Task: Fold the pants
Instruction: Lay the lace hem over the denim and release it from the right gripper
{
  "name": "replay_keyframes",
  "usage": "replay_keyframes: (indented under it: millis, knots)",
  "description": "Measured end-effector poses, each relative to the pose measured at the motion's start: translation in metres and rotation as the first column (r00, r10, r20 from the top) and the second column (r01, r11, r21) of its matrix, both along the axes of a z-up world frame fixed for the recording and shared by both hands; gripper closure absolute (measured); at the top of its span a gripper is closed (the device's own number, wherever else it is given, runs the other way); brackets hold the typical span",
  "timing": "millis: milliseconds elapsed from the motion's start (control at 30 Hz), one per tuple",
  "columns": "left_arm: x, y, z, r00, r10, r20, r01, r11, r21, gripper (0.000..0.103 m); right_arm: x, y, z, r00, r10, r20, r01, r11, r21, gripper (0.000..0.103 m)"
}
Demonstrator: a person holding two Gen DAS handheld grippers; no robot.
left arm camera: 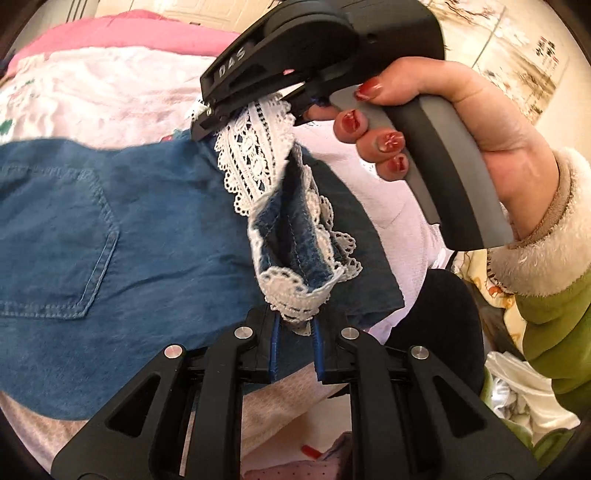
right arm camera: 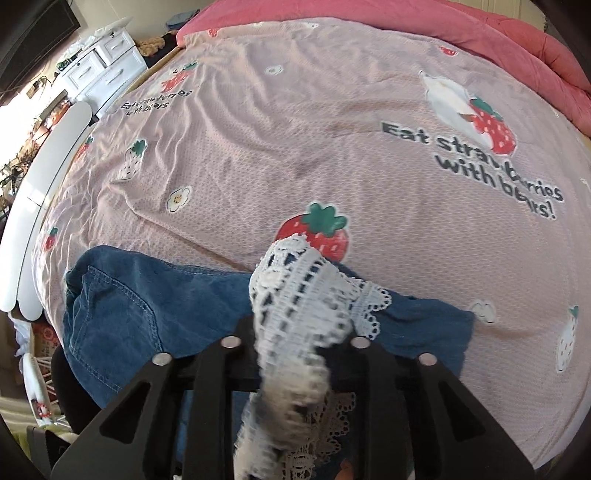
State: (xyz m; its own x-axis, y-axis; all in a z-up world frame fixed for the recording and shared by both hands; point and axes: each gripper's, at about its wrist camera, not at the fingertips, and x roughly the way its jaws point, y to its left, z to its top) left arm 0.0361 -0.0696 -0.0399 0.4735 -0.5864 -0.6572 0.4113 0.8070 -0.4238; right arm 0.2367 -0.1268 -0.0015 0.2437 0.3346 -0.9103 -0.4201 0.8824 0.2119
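Blue denim pants (left arm camera: pixel 110 236) with a white lace hem (left arm camera: pixel 255 162) lie on the pink strawberry bedsheet (right arm camera: pixel 332 140). My left gripper (left arm camera: pixel 297 325) is shut on the lower end of the lace hem. My right gripper (left arm camera: pixel 221 118), held by a hand with red nails, is shut on the upper end of the same hem, lifting it. In the right wrist view the lace (right arm camera: pixel 295 306) drapes over my right gripper (right arm camera: pixel 291 354), with the denim (right arm camera: pixel 147 314) spread below and left. A back pocket (left arm camera: pixel 55 240) faces up.
A pink quilt (right arm camera: pixel 406 18) is bunched at the far end of the bed. A white dresser (right arm camera: pixel 99 70) and a white footboard (right arm camera: pixel 40 206) stand on the left. A dark chair (left arm camera: pixel 443 325) and clutter sit on the right.
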Motion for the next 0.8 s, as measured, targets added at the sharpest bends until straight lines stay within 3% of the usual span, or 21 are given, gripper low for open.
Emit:
replay_keyframes:
  millis: [33,67,233,333,533,700,733,800]
  knots:
    - [0.000,0.001,-0.001,1.000,0.004,-0.006,-0.004,1.000,-0.002,0.096,0.000,0.001,0.001,1.000,0.006,-0.012,-0.006,0.999,0.035,0.052]
    - [-0.001,0.001,-0.003,1.000,0.007,-0.014,-0.007,1.000,-0.005,0.096,-0.001,0.001,0.005,1.000,0.009,-0.016,-0.008,0.998,0.066,0.048]
    - [0.002,0.004,-0.006,0.999,0.016,-0.038,-0.017,1.000,-0.016,0.094,-0.010,-0.001,0.030,0.996,0.068,0.058,-0.075,0.987,0.142,0.038]
    - [0.000,0.005,-0.006,0.999,0.027,-0.047,-0.028,0.999,-0.023,0.087,-0.012,-0.010,0.040,0.992,0.078,0.096,-0.092,0.986,0.142,0.032]
    - [-0.006,0.030,-0.007,0.995,0.086,-0.048,-0.087,0.996,-0.019,0.065,-0.009,-0.035,0.038,0.990,0.063,0.130,-0.077,0.991,0.106,0.032]
    - [-0.019,0.046,0.012,0.989,0.149,0.012,-0.149,0.989,0.001,0.049,-0.007,-0.037,0.033,0.972,0.098,0.215,-0.100,0.995,0.001,0.032]
    - [-0.020,0.047,0.019,0.988,0.153,0.027,-0.153,0.988,-0.003,0.047,-0.008,-0.036,0.031,0.969,0.108,0.224,-0.110,0.994,-0.002,0.033]
    - [-0.020,0.047,0.028,0.987,0.152,0.044,-0.151,0.988,-0.014,0.043,-0.011,-0.029,0.028,0.965,0.139,0.224,-0.146,0.989,0.016,0.047]
